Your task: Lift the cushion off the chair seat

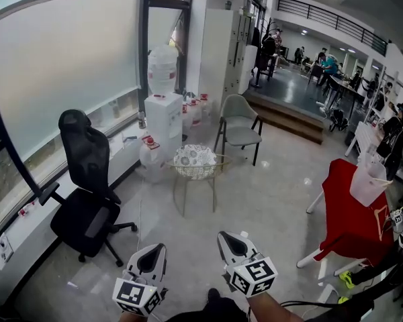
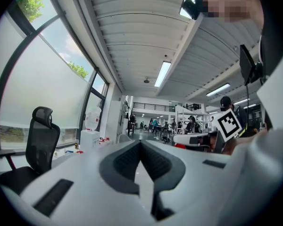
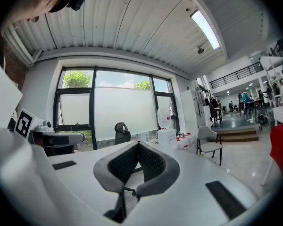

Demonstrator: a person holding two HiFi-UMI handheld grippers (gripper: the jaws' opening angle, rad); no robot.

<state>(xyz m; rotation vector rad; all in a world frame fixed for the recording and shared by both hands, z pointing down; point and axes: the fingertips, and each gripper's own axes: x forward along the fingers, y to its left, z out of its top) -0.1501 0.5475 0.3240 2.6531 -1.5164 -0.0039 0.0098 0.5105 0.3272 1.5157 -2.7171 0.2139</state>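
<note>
The cushion, round with a white and grey pattern, lies on the seat of a thin wire-frame chair in the middle of the floor. Both grippers are at the bottom of the head view, well short of that chair and pointing level toward it. My left gripper is shut with nothing in it, its tips meeting in the left gripper view. My right gripper is likewise shut and empty, seen closed in the right gripper view. The cushion is hidden behind the jaws in both gripper views.
A black office chair stands at the left by the window. A water dispenser and bottles are behind the wire chair, with a grey chair farther back. A red-covered table is at the right. People are in the far room.
</note>
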